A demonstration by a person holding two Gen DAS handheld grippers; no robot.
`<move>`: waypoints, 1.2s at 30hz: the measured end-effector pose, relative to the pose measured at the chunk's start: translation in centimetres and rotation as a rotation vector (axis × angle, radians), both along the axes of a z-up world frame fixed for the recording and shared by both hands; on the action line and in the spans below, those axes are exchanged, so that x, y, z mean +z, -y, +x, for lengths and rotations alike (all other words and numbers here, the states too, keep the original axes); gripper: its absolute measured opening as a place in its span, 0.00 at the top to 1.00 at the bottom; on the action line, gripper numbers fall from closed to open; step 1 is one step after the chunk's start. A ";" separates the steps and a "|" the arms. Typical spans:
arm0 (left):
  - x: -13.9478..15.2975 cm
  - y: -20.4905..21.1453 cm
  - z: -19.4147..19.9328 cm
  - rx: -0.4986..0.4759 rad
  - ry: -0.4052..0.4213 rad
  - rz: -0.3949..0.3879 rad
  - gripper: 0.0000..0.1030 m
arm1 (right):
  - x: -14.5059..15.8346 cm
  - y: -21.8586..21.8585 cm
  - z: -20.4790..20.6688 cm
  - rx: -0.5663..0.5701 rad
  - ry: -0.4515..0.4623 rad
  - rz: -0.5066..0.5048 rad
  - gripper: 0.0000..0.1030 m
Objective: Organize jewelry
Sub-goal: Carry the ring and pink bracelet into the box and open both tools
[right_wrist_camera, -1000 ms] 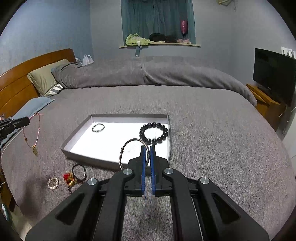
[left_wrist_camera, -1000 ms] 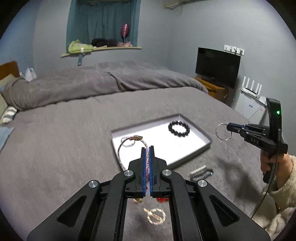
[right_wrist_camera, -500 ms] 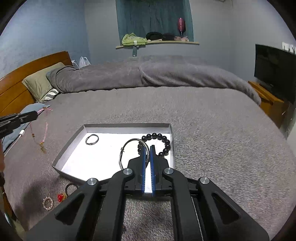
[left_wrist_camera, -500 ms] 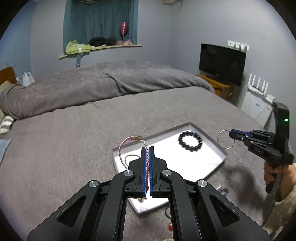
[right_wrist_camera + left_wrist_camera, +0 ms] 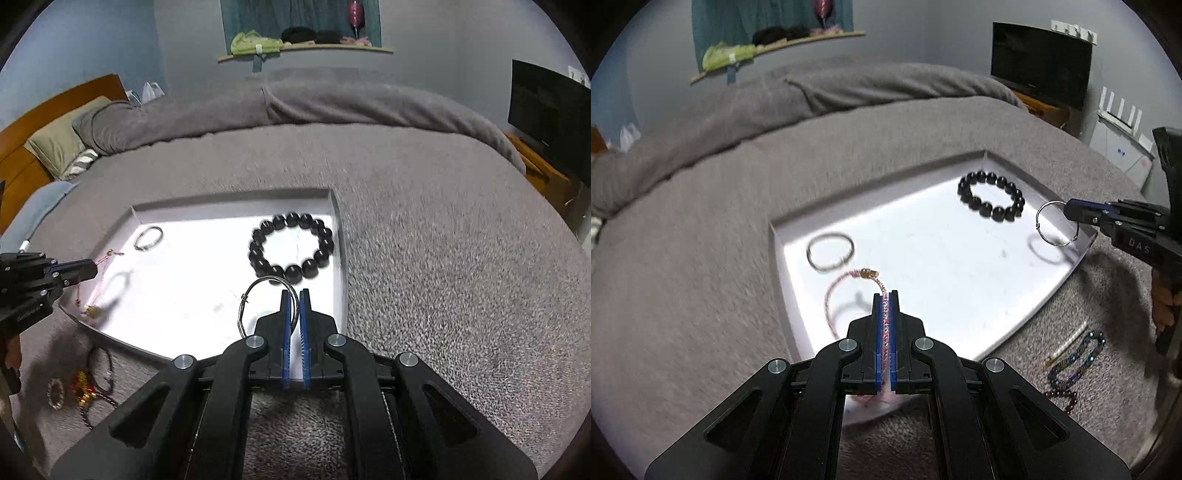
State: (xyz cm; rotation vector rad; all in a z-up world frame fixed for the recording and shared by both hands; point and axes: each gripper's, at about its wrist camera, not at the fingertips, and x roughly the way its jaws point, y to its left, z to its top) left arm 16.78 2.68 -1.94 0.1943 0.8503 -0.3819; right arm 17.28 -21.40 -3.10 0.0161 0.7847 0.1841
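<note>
A thin pink cord bracelet [image 5: 846, 291] is pinched between the closed pads of the left gripper [image 5: 885, 295], above the near corner of the white tray [image 5: 997, 157]. It is judged light and limp, best held mid-strand. A stiff wire ring [image 5: 267, 299] is clamped in the right gripper [image 5: 294, 295], perhaps just clear of the tray floor. Both grippers are pitched steeply downward.

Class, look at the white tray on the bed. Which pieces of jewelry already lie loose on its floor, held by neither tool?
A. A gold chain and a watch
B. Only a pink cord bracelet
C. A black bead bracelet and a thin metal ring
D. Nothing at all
C: the black bead bracelet and a thin metal ring rest on the white tray, clear of both tools.
</note>
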 end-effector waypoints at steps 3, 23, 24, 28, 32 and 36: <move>-0.7 -0.7 0.1 0.012 -0.036 -0.038 0.97 | -0.7 0.1 0.1 -0.004 -0.020 -0.016 0.96; -2.5 -2.4 0.2 0.045 -0.115 -0.079 0.97 | -2.3 -0.9 1.0 0.009 -0.088 -0.099 0.96; -2.5 -2.4 0.2 0.044 -0.116 -0.078 0.97 | -2.3 -0.8 1.0 0.009 -0.089 -0.097 0.96; -2.4 -2.6 0.3 0.043 -0.118 -0.097 0.96 | -2.3 -0.9 1.1 0.010 -0.090 -0.096 0.96; -2.0 -2.9 0.1 0.048 -0.111 -0.125 0.89 | -2.2 -0.8 1.0 0.007 -0.091 -0.092 0.95; -1.4 -3.1 -0.2 0.058 -0.088 -0.130 0.73 | -2.0 -0.7 0.8 0.006 -0.090 -0.084 0.94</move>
